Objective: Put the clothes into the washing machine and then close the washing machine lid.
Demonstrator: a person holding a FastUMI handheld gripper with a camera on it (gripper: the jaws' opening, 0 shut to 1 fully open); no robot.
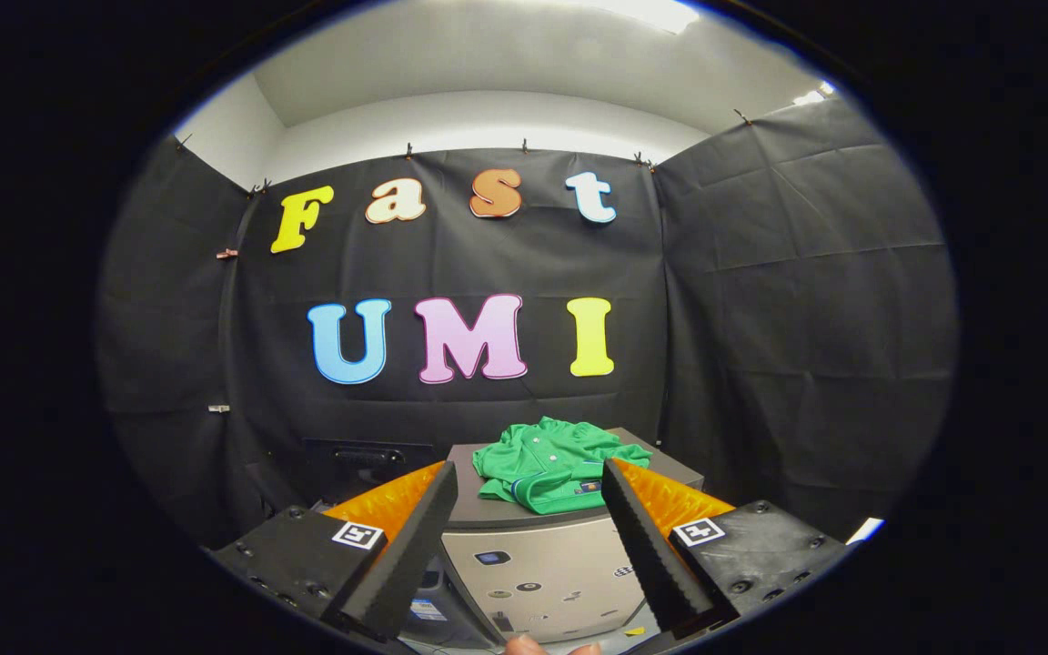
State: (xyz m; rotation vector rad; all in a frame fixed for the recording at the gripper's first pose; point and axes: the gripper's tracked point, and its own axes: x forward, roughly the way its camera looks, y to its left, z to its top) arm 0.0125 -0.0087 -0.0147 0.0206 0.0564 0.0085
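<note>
A green shirt [547, 462] lies crumpled on the flat grey top [488, 509] of a washing machine [542, 573], which stands beyond my fingers against the black cloth wall. My gripper [531, 475] is open, its two fingers spread wide and pointing at the machine from a distance. The shirt sits just ahead of the fingertips, nearer the right one, and nothing is between them. The machine's silver front carries small buttons and stickers. I cannot tell where its lid is or how it stands.
A dark box-like object [356, 464] stands left of the machine by the wall. Black cloth walls close in the booth on three sides. A fingertip of a person's hand [524, 646] shows below the gripper.
</note>
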